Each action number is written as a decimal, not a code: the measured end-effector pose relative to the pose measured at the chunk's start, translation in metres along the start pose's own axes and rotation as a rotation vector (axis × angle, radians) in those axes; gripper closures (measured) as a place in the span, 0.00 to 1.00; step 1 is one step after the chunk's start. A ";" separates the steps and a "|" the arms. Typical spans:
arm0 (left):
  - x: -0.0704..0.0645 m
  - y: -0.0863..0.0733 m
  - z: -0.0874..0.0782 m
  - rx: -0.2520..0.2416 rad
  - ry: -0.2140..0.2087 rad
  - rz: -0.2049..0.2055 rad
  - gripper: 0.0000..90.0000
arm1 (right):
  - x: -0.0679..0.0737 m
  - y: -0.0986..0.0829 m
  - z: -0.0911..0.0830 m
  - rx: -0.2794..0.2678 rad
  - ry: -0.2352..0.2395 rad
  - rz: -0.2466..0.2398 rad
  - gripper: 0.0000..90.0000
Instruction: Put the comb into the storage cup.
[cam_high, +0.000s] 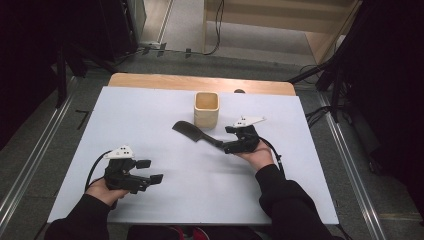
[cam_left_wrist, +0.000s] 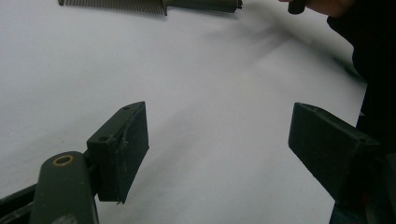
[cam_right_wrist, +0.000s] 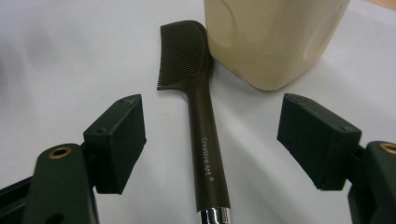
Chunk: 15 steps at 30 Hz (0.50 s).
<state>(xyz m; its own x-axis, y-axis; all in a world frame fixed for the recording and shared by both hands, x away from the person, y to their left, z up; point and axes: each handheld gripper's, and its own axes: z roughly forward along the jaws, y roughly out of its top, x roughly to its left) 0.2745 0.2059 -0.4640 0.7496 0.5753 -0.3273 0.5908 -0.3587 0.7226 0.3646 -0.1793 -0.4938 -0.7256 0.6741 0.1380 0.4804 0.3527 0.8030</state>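
A dark comb (cam_high: 192, 133) lies flat on the white table (cam_high: 150, 115), its head touching a cream cup (cam_high: 206, 109) at the table's 12 o'clock. The right gripper (cam_high: 233, 139) straddles the comb's handle, jaws wide open, nothing gripped. The left gripper (cam_high: 148, 170) waits open at 7 o'clock. Judging by this, the grasp is not yet made; lifting remains.

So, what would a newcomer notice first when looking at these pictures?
Probably the dark comb lying flat on the white table, its toothed head right beside the cream square cup. The right gripper sits over the comb's handle with its jaws open on either side, not yet closed. The left gripper rests open at the near left, away from both.
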 end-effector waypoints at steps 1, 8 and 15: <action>0.000 0.000 0.000 0.000 -0.001 0.000 0.23 | 0.000 0.000 0.000 0.001 0.002 0.003 0.24; 0.000 0.000 0.000 -0.004 -0.001 -0.002 0.23 | 0.000 -0.005 0.003 0.018 0.007 0.001 0.24; 0.000 0.000 -0.001 -0.007 0.001 -0.003 0.23 | 0.001 -0.010 0.005 0.036 0.014 -0.005 0.24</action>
<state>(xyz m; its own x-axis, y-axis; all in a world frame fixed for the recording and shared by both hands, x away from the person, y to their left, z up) 0.2740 0.2066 -0.4636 0.7474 0.5774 -0.3285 0.5910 -0.3521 0.7258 0.3621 -0.1790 -0.5043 -0.7348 0.6633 0.1419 0.4938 0.3797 0.7823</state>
